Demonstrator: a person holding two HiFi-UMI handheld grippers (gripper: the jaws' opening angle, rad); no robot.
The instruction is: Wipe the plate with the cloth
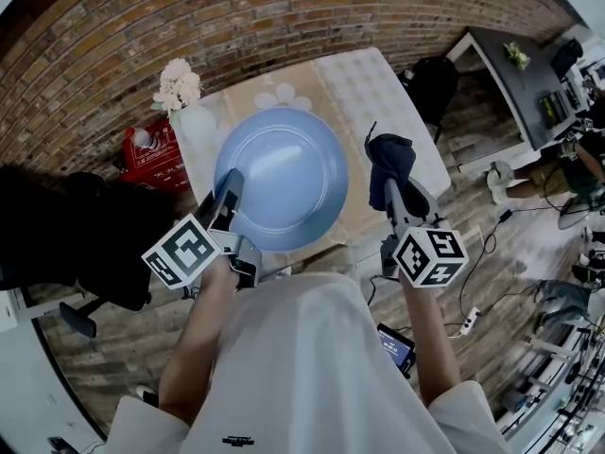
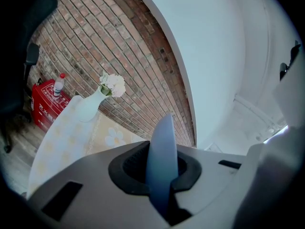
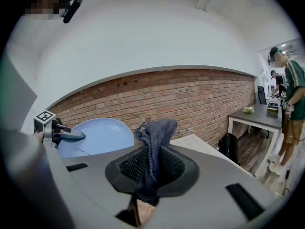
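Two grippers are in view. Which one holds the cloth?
The right gripper: its jaws are shut on the dark blue cloth, whereas the left gripper clamps the rim of the light blue plate.

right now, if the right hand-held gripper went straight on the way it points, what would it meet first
Probably the brick wall, though depth is unclear. The right hand-held gripper, shut on the cloth, aims past the plate, which sits off to its left, and above the table.
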